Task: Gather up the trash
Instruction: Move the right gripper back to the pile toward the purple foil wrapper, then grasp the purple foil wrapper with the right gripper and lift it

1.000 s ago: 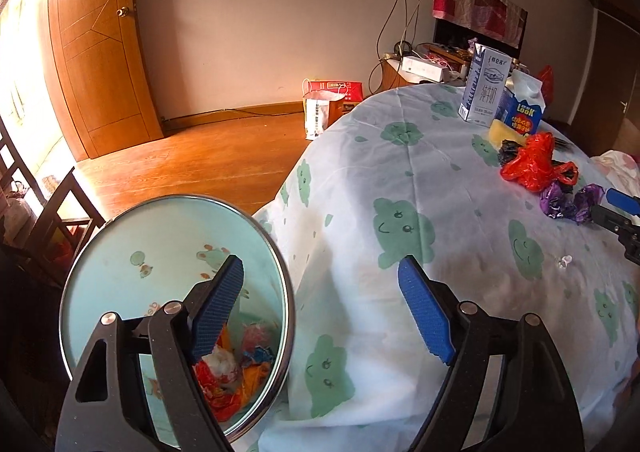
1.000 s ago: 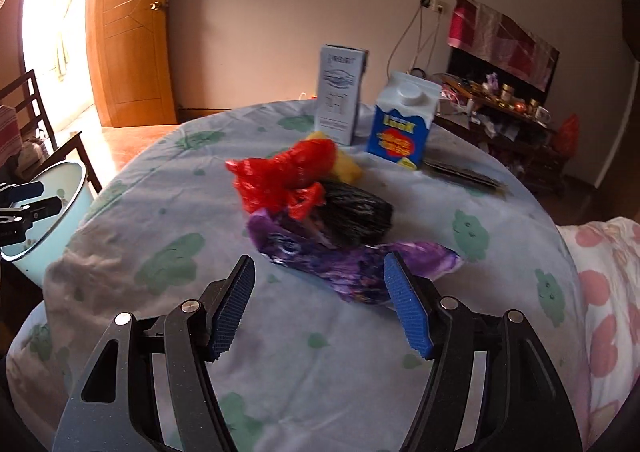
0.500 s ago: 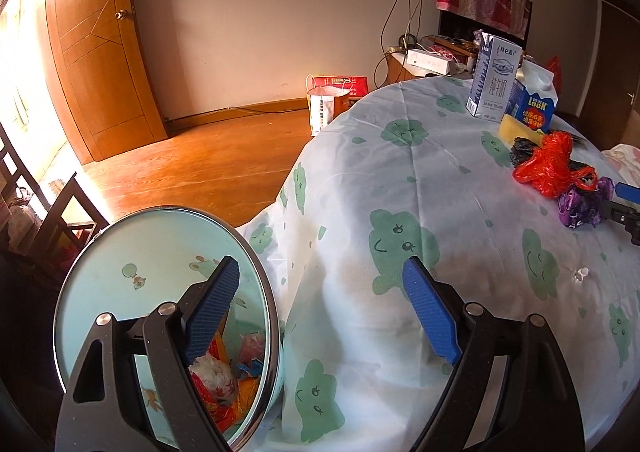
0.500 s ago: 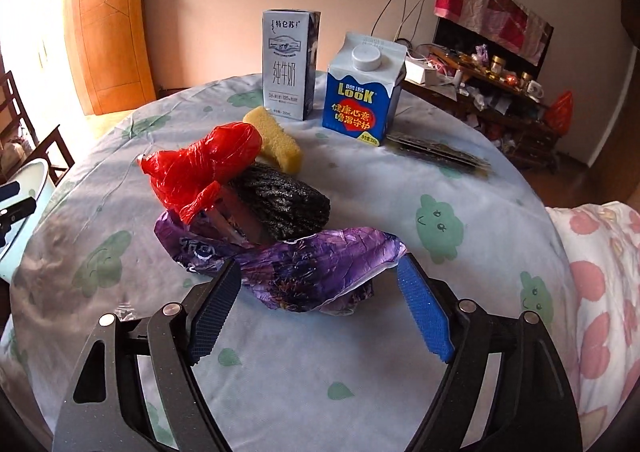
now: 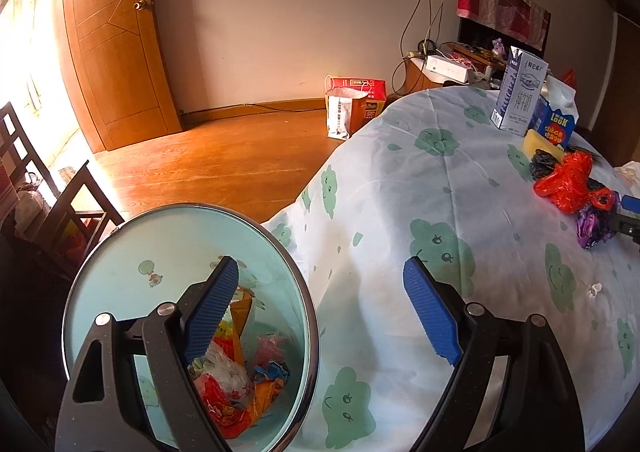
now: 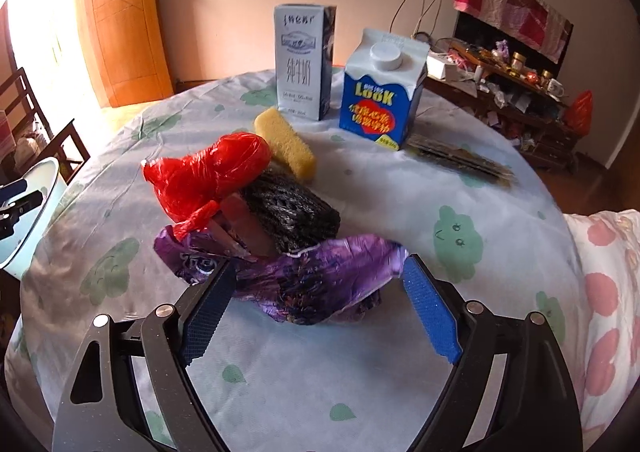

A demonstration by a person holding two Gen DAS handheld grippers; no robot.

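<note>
A crumpled purple wrapper (image 6: 316, 284) lies on the cloth-covered round table (image 6: 320, 380), partly between the fingers of my right gripper (image 6: 316, 312), whose jaws are opening and do not press on it. Behind the wrapper sit a black mesh wad (image 6: 296, 216), a red plastic bag (image 6: 204, 176) and a yellow sponge (image 6: 286, 148). In the left wrist view the same pile shows at the far right: red bag (image 5: 568, 180), purple wrapper (image 5: 594, 224). My left gripper (image 5: 320, 304) hangs open and empty, its left finger over a pale green bin (image 5: 120, 252) holding several wrappers (image 5: 240, 376).
A white milk carton (image 6: 302, 62) and a blue LOOK carton (image 6: 380, 92) stand at the table's far side, with a flat dark packet (image 6: 460, 160) to their right. Wooden chairs (image 5: 48, 188) stand left of the bin. A paper bag (image 5: 352, 104) sits on the floor by the wall.
The right gripper has moved in toward the trash pile and spread its jaws wider, so the purple wrapper now lies between the fingers. The left gripper has barely moved over the bin.
</note>
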